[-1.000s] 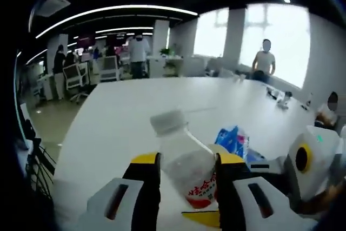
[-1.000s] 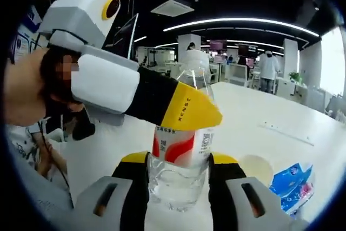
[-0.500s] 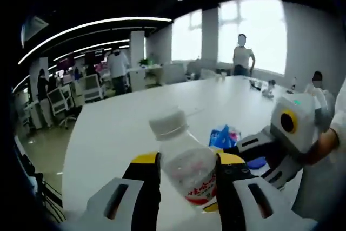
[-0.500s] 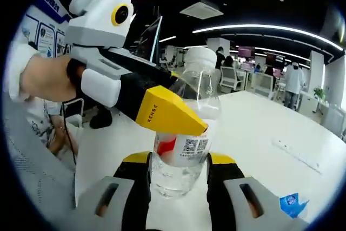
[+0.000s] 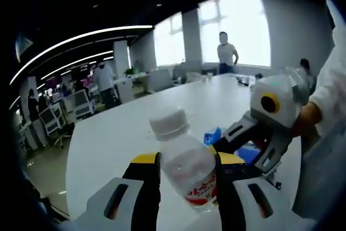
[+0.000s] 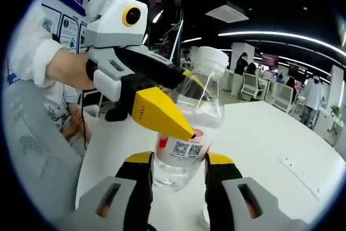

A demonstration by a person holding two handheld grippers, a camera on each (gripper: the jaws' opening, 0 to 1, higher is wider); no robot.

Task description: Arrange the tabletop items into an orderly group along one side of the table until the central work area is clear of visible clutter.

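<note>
A clear plastic water bottle (image 5: pixel 178 147) with a white cap and a red-and-white label is held above the white table (image 5: pixel 116 133), tilted in the left gripper view. My left gripper (image 5: pixel 186 159) is shut on its middle. My right gripper (image 6: pixel 178 158) is shut on the bottle's (image 6: pixel 208 93) lower part. In the left gripper view the right gripper (image 5: pixel 230 143) comes in from the right, held by a hand. In the right gripper view the left gripper (image 6: pixel 181 127) crosses from the left, one yellow finger (image 6: pixel 159 113) lying over the label.
A blue packet (image 5: pixel 216 134) lies on the table behind the bottle. Small items (image 5: pixel 246 81) sit at the far end of the table, where a person (image 5: pixel 227 52) stands. Office chairs and desks (image 6: pixel 270 87) lie beyond the long white tabletop (image 6: pixel 259 139).
Both grippers have kept hold of the bottle while both views have swung. The blue packet and the pale round object have left the right gripper view.
</note>
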